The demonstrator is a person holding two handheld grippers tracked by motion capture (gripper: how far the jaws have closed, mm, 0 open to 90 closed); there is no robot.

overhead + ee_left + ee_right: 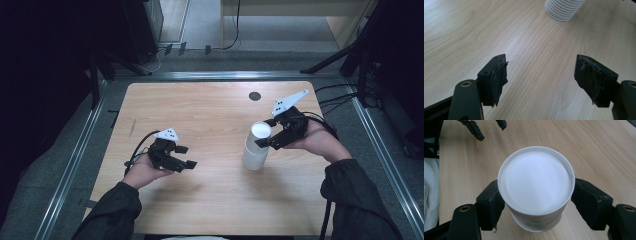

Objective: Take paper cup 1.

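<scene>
A stack of white paper cups (pixel 256 150) stands upside down on the wooden table (pixel 200 105), right of centre. My right gripper (pixel 267 133) reaches it from the right, and its jaws sit against both sides of the top cup (pixel 536 180), whose flat white bottom faces up. In the right gripper view the right gripper (pixel 536 197) has both pads touching the cup wall. My left gripper (pixel 186 156) rests low over the table to the left, open, with bare wood between its jaws. The left gripper (pixel 541 75) looks toward the ribbed cup stack (pixel 564 8). Farther off in the right gripper view is the left gripper (pixel 490 128).
A small dark round hole (pixel 255 96) lies in the tabletop behind the cups. Metal rails (pixel 85 150) run along the table's sides, and dark stands and cables (pixel 340 95) crowd the far right corner. A pale cloth (pixel 430 195) lies beside the table's edge.
</scene>
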